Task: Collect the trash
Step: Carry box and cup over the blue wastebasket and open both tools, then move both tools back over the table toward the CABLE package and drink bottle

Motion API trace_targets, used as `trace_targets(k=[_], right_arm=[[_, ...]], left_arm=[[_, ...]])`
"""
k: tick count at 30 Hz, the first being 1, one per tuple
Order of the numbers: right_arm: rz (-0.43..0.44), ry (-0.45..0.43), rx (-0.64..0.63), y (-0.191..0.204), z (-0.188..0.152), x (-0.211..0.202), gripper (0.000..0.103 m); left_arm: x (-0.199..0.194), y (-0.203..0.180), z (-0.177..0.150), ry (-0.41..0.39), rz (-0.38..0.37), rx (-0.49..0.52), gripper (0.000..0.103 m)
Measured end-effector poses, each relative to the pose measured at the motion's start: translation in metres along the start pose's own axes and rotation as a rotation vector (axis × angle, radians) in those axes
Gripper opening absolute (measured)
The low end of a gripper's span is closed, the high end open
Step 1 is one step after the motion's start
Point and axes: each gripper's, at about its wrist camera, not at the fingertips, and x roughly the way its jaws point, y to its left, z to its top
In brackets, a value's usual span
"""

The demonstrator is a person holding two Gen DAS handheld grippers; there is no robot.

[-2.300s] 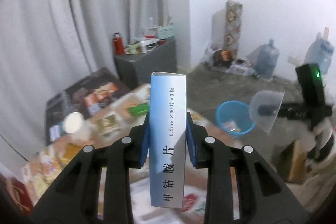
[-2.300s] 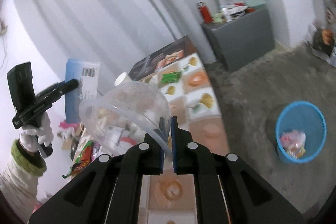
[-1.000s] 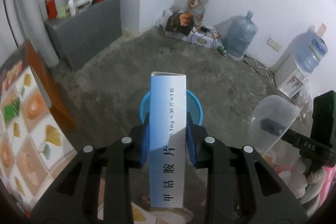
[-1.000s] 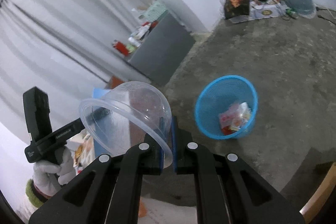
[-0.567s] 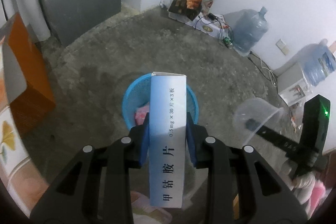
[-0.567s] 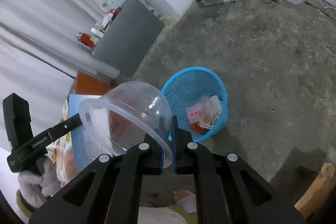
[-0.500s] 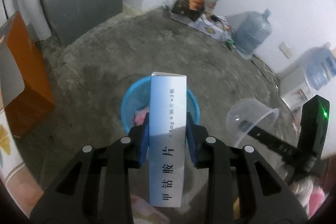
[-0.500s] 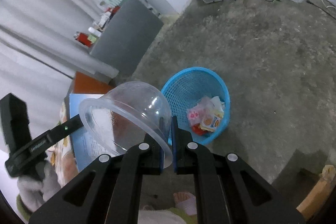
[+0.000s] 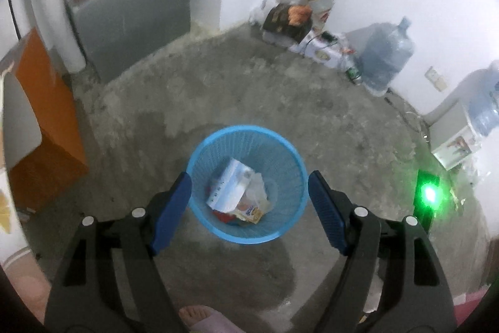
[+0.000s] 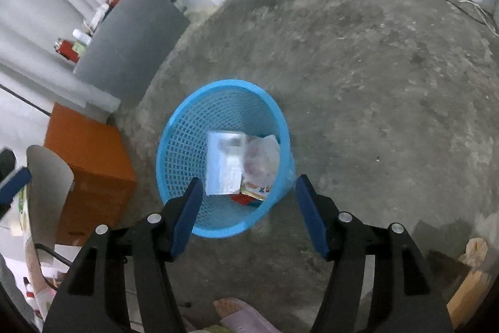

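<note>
A blue mesh trash basket stands on the concrete floor, also in the right wrist view. Inside lie the blue-and-white medicine box, also in the right wrist view, the clear plastic dome lid and snack wrappers. My left gripper is open and empty above the basket. My right gripper is open and empty above the basket's near rim. The right gripper's body with a green light shows at the right of the left wrist view.
An orange cabinet stands left of the basket, also in the right wrist view. A grey cabinet with bottles stands at the back. Water jugs and boxes line the far wall. A foot is below.
Both grippers opened over the basket. The medicine box left the left gripper and the clear dome lid left the right gripper; both now lie in the basket.
</note>
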Motion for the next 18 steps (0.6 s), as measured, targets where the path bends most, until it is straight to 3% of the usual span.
trace_targets(k=[5, 8, 13, 18], right_arm=[[0.043, -0.136, -0.038, 0.012, -0.038, -0.066, 0.061], [0.064, -0.204, -0.104, 0.028, -0.058, -0.104, 0.062], [0.117, -0.306, -0.201, 0.063, -0.076, -0.165, 0.078], [0.143, -0.433, -0.294, 0.097, -0.089, -0.22, 0.089]], left_arm=[[-0.07, -0.012, -0.016, -0.077, -0.053, 0.044, 0.073], [-0.12, -0.02, -0.031, -0.139, -0.045, 0.082, 0.073], [-0.207, -0.021, -0.059, -0.286, -0.003, 0.086, 0.078], [-0.281, -0.003, -0.1, -0.418, 0.056, 0.0, 0.08]])
